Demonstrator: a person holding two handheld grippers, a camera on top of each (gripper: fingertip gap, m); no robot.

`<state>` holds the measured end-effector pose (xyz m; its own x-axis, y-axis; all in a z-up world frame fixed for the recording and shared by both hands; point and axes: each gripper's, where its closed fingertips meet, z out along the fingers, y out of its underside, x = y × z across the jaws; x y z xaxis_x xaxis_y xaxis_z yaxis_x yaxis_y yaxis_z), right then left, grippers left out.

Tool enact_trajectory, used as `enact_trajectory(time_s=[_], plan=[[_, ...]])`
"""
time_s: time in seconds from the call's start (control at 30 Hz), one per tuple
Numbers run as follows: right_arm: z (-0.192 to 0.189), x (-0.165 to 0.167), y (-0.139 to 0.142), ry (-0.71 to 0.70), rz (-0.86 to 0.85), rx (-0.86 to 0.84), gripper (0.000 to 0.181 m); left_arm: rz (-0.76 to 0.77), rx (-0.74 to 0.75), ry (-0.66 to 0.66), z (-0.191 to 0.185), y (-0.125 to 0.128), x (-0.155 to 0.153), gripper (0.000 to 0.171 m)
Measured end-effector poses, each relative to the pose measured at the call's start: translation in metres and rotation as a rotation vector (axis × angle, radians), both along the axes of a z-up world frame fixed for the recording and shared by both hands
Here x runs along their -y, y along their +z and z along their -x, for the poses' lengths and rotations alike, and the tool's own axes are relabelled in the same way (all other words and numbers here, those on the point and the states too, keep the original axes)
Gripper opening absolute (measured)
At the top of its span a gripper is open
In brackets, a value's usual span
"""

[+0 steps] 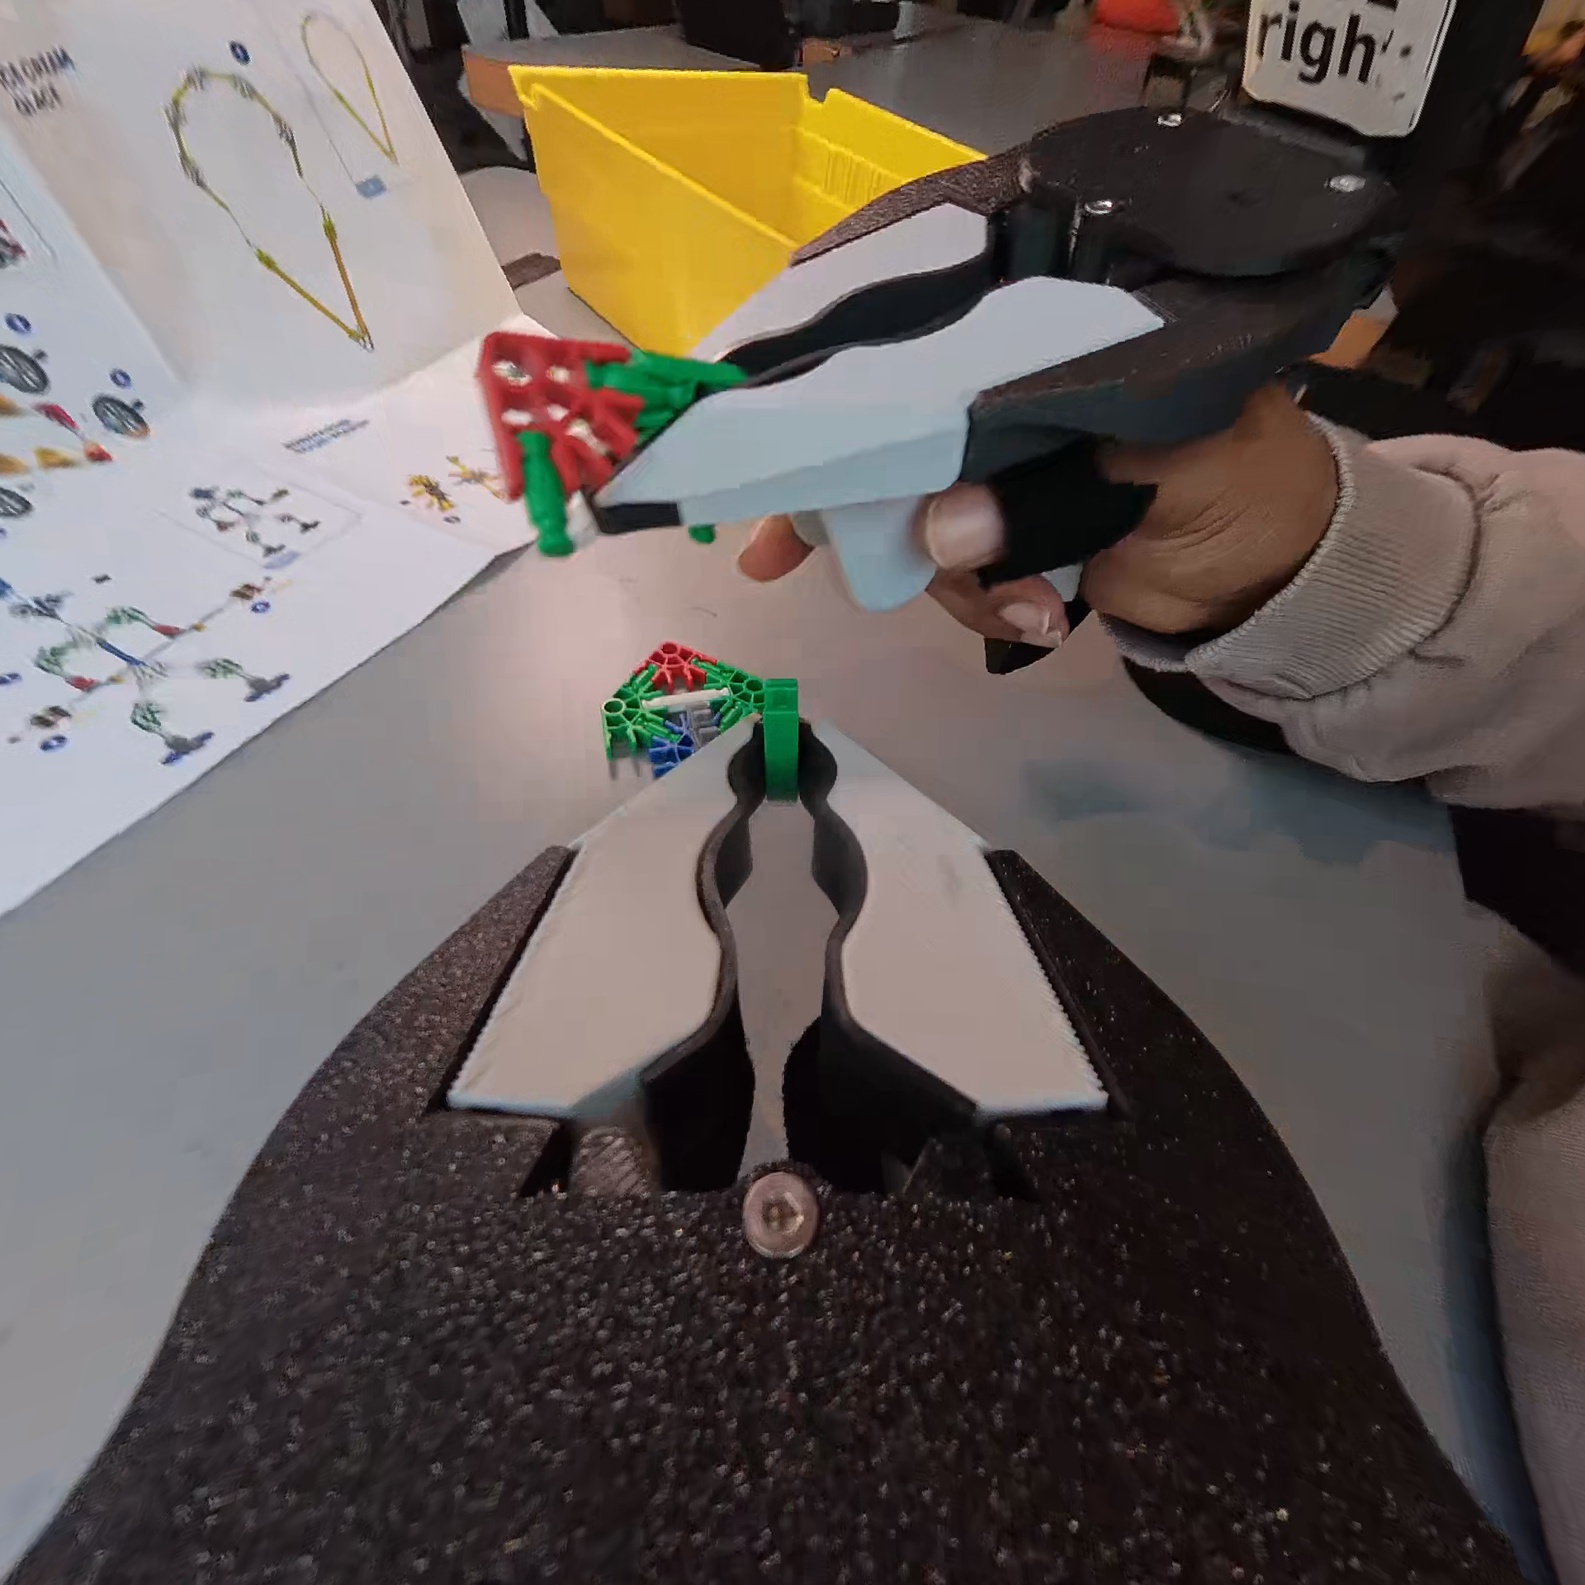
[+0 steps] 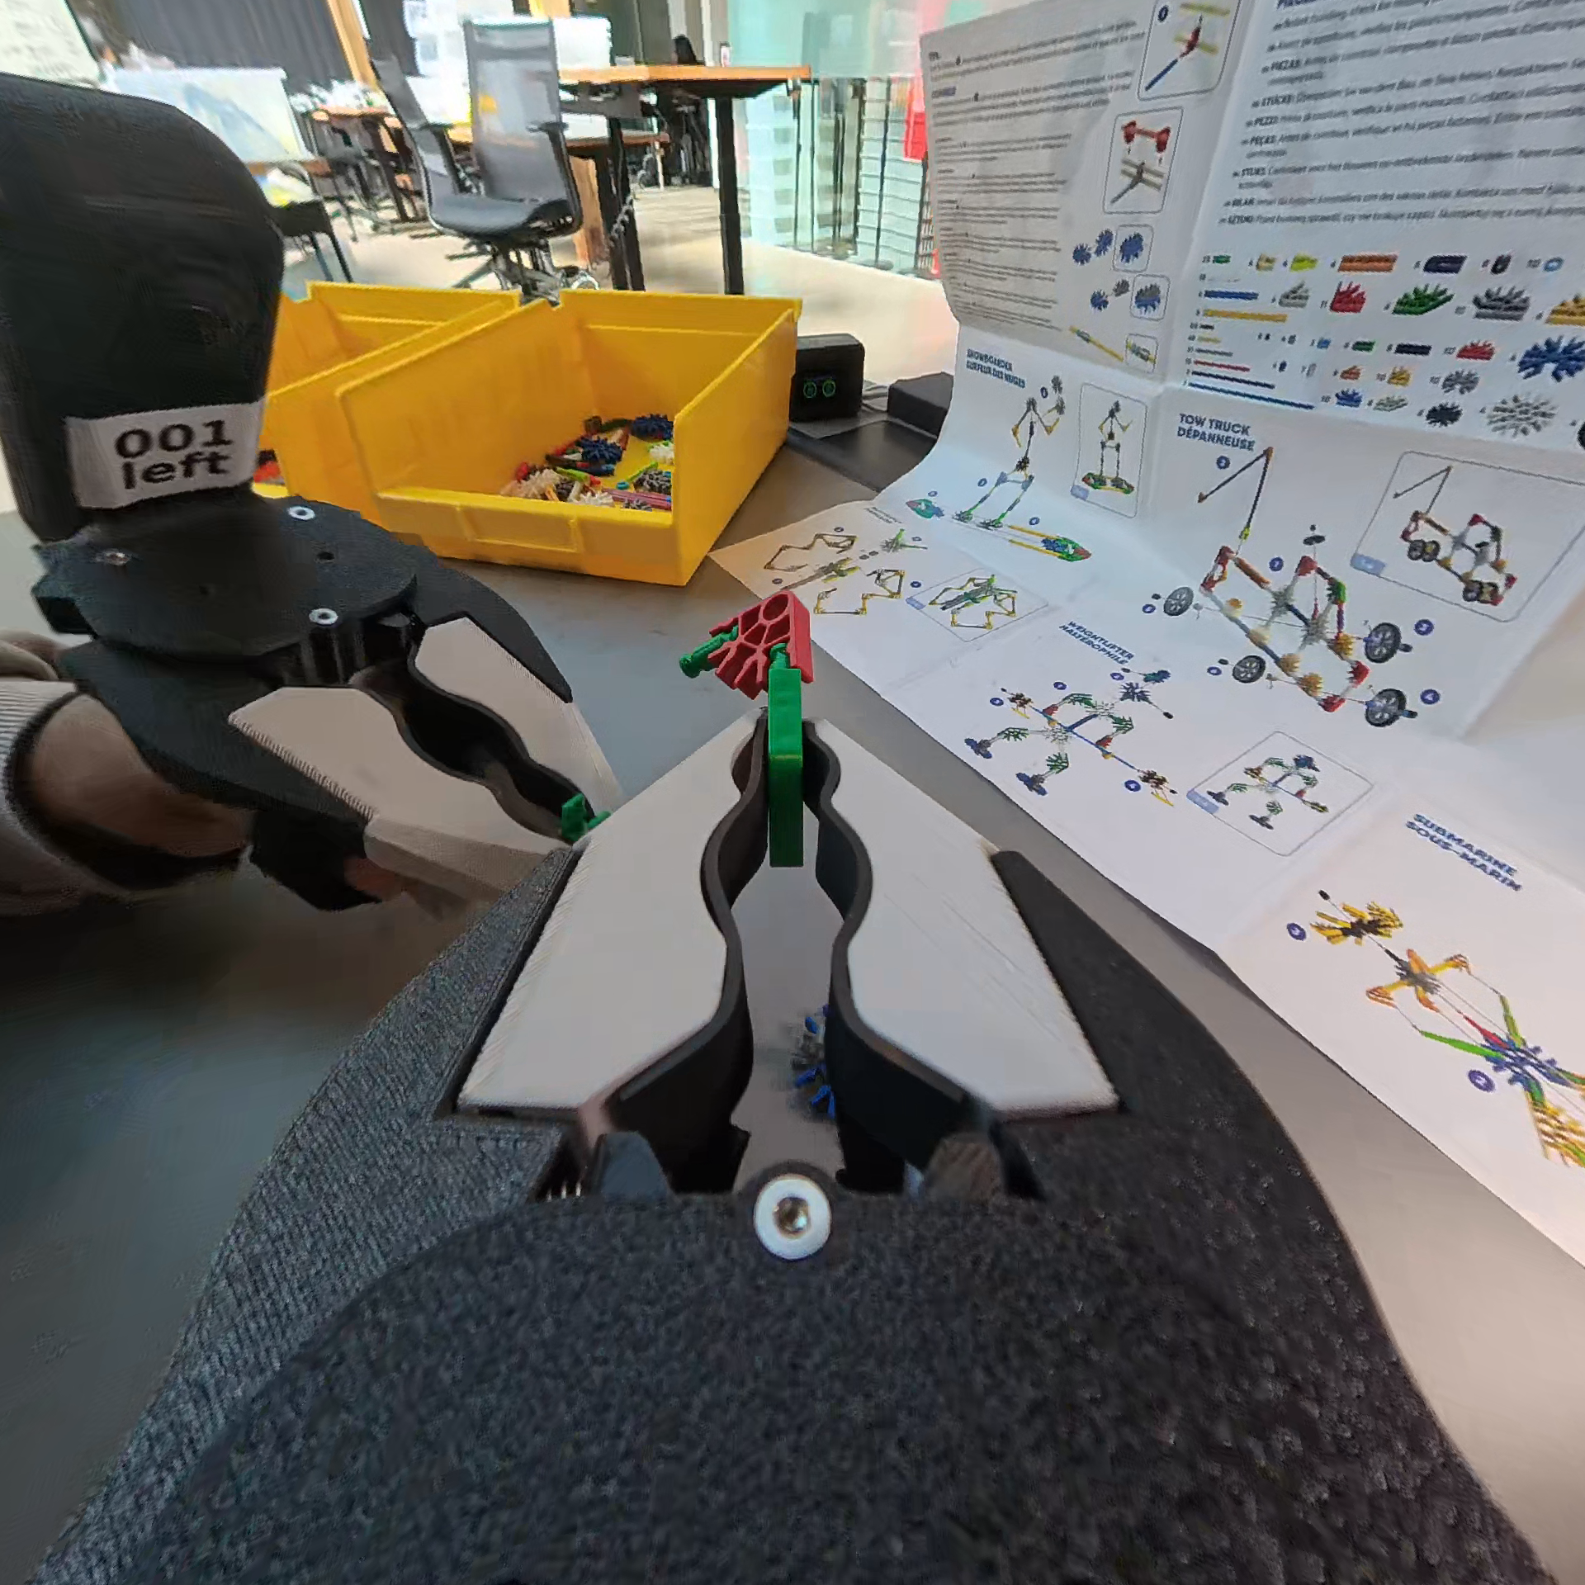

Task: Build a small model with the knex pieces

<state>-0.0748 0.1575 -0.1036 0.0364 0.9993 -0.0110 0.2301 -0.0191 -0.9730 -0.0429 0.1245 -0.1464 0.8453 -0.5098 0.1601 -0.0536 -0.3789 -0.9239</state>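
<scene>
My left gripper (image 1: 780, 729) is shut on a small green connector (image 1: 780, 746), low over the grey table. A cluster of green, red, blue and grey connectors (image 1: 677, 712) sits just past its tips; I cannot tell whether it is joined to the held piece. My right gripper (image 2: 785, 720) is shut on a green piece (image 2: 785, 772) carrying a red connector (image 2: 763, 643) at its top. In the left wrist view the right gripper (image 1: 660, 429) holds this red and green assembly (image 1: 557, 420) in the air above and beyond the left one. In the right wrist view the left gripper (image 2: 583, 819) lies close at the left.
A large folded instruction sheet (image 1: 214, 515) lies on the table and rises at the back (image 2: 1286, 600). Yellow bins (image 2: 549, 446) with several loose parts stand behind; one shows in the left wrist view (image 1: 686, 214). A person's hand and sleeve (image 1: 1286, 557) hold the right gripper. The gap from one gripper's tips to the other's is roughly 6 cm.
</scene>
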Motion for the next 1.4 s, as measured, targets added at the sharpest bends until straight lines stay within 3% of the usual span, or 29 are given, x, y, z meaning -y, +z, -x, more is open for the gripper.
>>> enact_trajectory(time_s=[0.33,0.63,0.77,0.93,1.17,1.4], plan=[[-0.005,-0.010,-0.028,0.032,0.096,0.012,0.005,0.085,0.614,-0.075,0.040,0.026,0.007,0.004],[-0.010,-0.010,-0.025,0.036,0.061,-0.015,0.004,-0.013,0.701,-0.094,0.070,0.047,0.010,0.004],[-0.013,-0.004,-0.022,0.052,0.065,-0.024,0.005,-0.118,0.515,0.053,0.106,0.051,0.006,0.004],[-0.013,-0.001,-0.024,0.057,0.075,-0.021,0.005,-0.244,0.044,0.434,0.204,0.066,0.016,0.005],[-0.013,0.000,-0.024,0.056,0.080,-0.023,0.005,-0.343,-0.337,0.929,0.332,0.118,0.086,0.004],[-0.014,-0.003,-0.023,0.047,0.102,-0.033,0.005,-0.336,-0.448,1.141,0.395,0.161,0.165,0.000]])
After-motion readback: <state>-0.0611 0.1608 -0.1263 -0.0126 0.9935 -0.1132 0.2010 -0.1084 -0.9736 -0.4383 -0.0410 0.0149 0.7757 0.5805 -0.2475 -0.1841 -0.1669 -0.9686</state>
